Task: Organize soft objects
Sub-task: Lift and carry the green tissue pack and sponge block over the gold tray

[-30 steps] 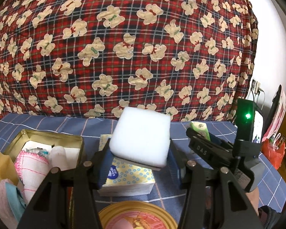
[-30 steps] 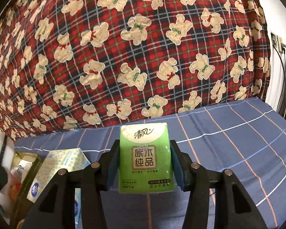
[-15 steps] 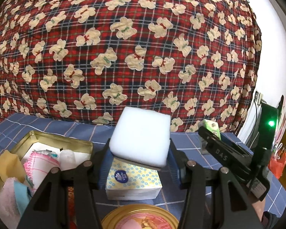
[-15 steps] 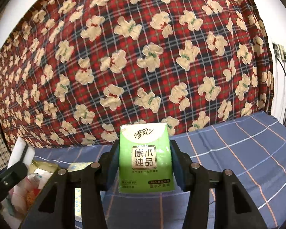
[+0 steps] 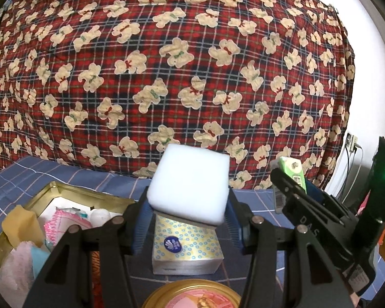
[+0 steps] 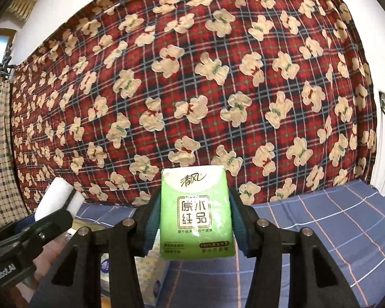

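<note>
White sponge (image 5: 190, 184) clamped in left gripper (image 5: 190, 220) above tin (image 5: 51, 188)

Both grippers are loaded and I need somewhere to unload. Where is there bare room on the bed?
Bare blue sheet lies right of the green tissue pack. Crowded: the gold tin is stuffed, with the yellow tissue pack and round lid close beside it.

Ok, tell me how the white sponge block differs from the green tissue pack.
The white sponge block is plain and unprinted; the green tissue pack carries printed characters on glossy wrap. The sponge block sits in the left gripper, the tissue pack in the right gripper. The block looks squarish, the pack taller than wide. Both are clamped between gripper pads, held above the blue checked cloth.
</note>
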A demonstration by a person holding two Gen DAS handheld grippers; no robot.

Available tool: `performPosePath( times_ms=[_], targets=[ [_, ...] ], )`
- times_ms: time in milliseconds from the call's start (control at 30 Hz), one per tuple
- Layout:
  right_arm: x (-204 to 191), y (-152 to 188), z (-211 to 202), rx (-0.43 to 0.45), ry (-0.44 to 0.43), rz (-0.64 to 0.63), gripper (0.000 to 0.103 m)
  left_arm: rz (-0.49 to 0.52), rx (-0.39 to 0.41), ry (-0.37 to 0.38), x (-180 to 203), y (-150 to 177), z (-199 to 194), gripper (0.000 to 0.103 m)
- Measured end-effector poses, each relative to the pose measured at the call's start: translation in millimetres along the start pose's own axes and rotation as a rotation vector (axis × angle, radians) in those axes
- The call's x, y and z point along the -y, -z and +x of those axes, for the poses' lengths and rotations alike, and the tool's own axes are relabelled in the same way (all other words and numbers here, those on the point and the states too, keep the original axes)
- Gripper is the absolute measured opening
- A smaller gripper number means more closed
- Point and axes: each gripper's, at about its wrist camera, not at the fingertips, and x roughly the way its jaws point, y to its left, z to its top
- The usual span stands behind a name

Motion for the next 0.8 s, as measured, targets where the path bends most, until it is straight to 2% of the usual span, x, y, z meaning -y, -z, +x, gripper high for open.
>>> performPosePath(
  times_ms=[367, 633, 800],
  targets=[
    [-9.9, -3.3, -6.6, 0.02, -0.033, -0.006, 0.052, 0.002, 0.054, -0.064, -4.1, -0.7, -8.7, 0.053],
    [-21.3, -6.0, -10.7, 0.032, -0.07, -0.017, 0.052, -0.004, 0.059, -0.062, -5.6, -0.9, -10.6, 0.053],
    [-25.3, -7.2, -10.8, 0.02, -0.095, 0.004, 0.052, -0.026, 0.087, -0.089, -11.6, -2.4, -18.1, 0.053]
  ],
)
